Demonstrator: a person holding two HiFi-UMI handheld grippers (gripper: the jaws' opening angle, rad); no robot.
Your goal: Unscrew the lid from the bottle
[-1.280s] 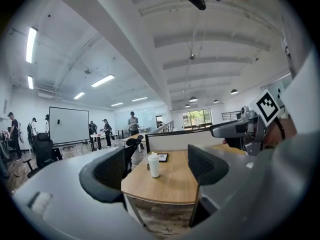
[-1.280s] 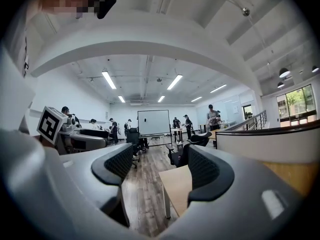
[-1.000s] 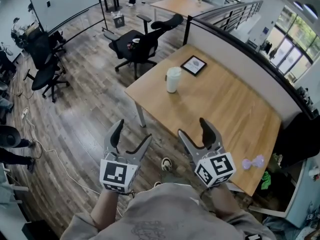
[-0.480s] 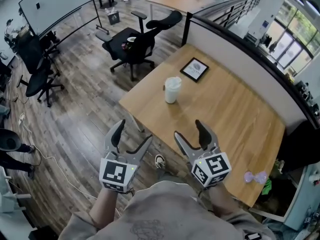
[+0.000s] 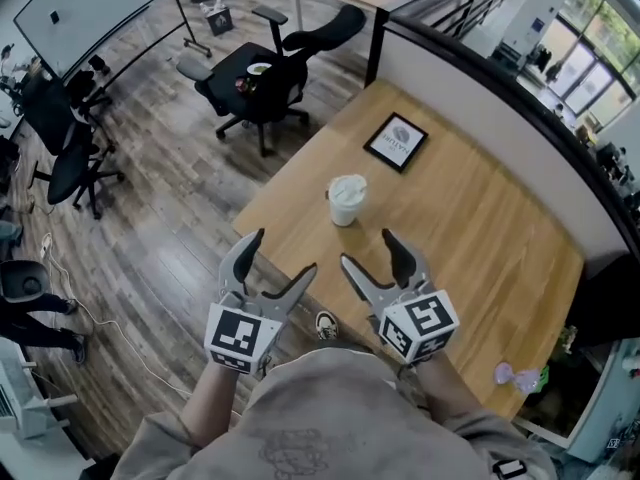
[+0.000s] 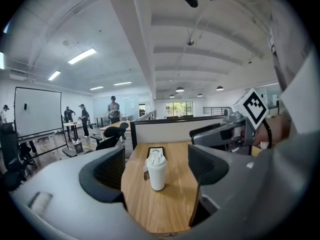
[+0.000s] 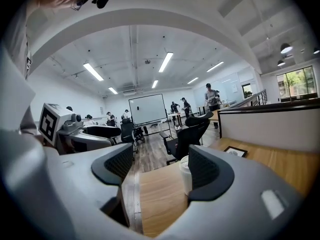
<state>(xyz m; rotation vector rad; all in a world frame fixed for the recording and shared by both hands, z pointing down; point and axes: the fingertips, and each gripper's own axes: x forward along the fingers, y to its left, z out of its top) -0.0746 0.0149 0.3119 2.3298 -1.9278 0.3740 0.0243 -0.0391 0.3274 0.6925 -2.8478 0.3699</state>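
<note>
Head view: white bottle [image 5: 347,204] stands upright on the wooden table [image 5: 470,218], about centre frame, near the table's left edge; white lid [image 5: 348,187] sits on top, not off; a small tag hangs at the bottle's side, print unreadable.

Left gripper [image 5: 282,253] is lower centre-left at the table's near-left edge; jaws spread apart, nothing between the pads; below the bottle in frame and clear of it. Right gripper [image 5: 367,248] is lower centre, just right of the left one; jaws also spread, empty; tips over the table's near part, below the bottle, no contact. Both point up-frame toward the bottle; marker cubes face the camera.

Left gripper view: bottle shows in the gap between the two jaws, but well ahead of them on the table, untouched. Right gripper view: bottle lower centre, partly hidden behind the right-hand jaw; clear of the pads.

Black-framed picture [image 5: 395,142] lies flat on the table, up-right of the bottle, apart from it; partition wall [image 5: 470,108] runs along the table's upper-right side. Black office chair [image 5: 262,76] stands upper centre-left on the wood floor [image 5: 170,228]; whiteboard [image 5: 90,8] upper left. Small purple thing [image 5: 515,375] sits lower right by the table's edge; cannot tell what it is. People stand far off in both gripper views.
</note>
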